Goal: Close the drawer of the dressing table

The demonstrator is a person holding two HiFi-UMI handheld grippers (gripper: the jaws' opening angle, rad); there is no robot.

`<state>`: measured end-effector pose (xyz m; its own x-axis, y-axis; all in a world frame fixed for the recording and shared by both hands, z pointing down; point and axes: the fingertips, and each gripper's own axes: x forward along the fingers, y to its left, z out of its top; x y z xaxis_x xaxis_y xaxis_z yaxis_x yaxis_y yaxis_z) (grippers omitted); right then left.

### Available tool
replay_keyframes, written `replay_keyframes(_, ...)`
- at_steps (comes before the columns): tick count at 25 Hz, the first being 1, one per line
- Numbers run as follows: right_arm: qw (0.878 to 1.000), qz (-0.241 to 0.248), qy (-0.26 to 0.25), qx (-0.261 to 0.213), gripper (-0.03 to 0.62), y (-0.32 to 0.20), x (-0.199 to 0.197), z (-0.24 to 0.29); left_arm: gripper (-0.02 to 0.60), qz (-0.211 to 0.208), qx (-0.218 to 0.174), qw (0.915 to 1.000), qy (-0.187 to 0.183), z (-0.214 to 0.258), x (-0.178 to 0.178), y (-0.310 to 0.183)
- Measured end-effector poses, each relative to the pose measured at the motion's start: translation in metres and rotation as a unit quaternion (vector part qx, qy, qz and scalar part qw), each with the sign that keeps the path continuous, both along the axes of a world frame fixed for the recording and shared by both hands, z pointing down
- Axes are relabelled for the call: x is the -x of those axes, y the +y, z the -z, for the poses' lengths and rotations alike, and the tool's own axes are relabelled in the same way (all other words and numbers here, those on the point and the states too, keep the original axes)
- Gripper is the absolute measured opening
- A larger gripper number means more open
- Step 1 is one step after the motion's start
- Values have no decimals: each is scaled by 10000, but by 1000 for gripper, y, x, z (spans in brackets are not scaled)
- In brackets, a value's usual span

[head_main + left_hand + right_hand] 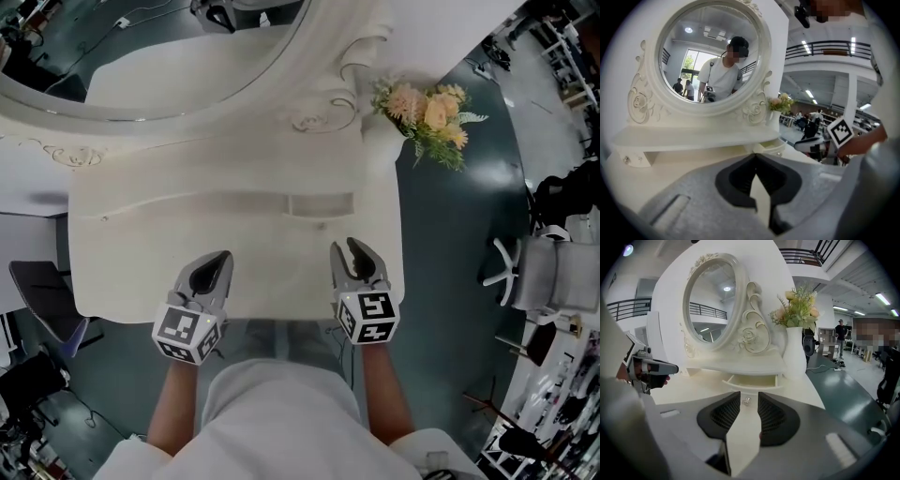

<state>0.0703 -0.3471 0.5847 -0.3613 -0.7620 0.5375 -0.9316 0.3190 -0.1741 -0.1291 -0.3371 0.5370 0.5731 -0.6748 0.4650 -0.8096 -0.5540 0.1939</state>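
The white dressing table [141, 272] fills the middle of the head view. Its small drawer [320, 203] stands pulled out a little under the raised shelf, right of centre. In the right gripper view the drawer [752, 380] lies straight ahead, and its small knob [746, 401] shows in the gap between the jaws. My right gripper [345, 247] is open over the table top, a short way in front of the drawer and apart from it. My left gripper [222, 258] is shut and empty, hovering over the table's front left part. From the left gripper view the drawer [771, 147] sits ahead to the right.
An oval mirror [141, 56] rises behind the shelf. A white vase of flowers [427, 112] stands on the table's back right corner. A white office chair [544, 272] is on the floor to the right, a dark chair [42, 300] to the left.
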Motion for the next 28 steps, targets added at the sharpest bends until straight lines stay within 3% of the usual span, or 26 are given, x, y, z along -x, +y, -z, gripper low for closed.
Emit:
replay_keyframes(9, 9995, -3, -221, 237, 103, -7, 10, -29, 0, -24, 202, 9998, -51, -21, 2, 2)
replay_keyframes(28, 9995, -195, 30, 228, 103, -34, 28, -62, 0, -108, 337, 9992, -197, -34, 11, 12)
